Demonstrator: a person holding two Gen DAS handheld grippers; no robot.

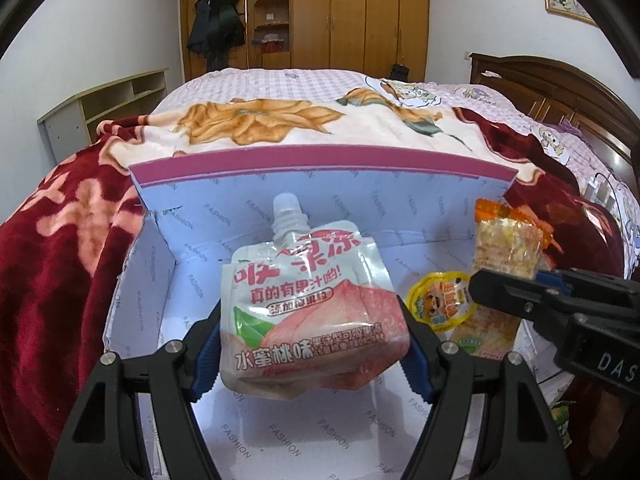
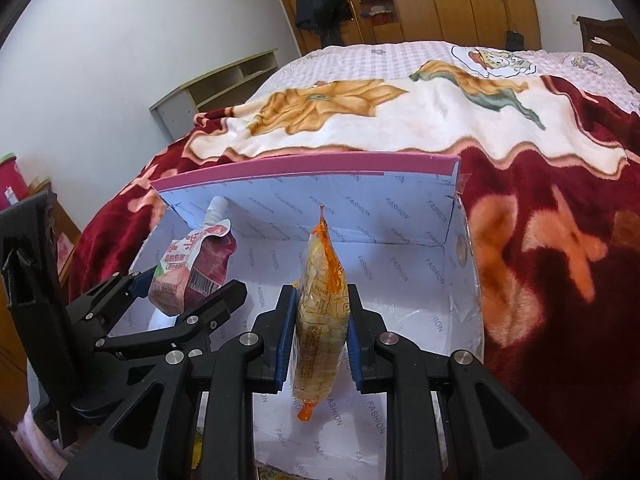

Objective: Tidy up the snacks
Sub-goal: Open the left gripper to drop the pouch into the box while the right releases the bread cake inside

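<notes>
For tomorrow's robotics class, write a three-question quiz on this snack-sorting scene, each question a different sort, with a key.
1. True or false: the left gripper is shut on the peach jelly pouch.
2. What does the right gripper hold? A) orange-and-yellow snack packet B) bottle C) nothing
3. Fill in: both snacks hang over the open ____ on the bed blanket.

Key: 1 true; 2 A; 3 box
</notes>
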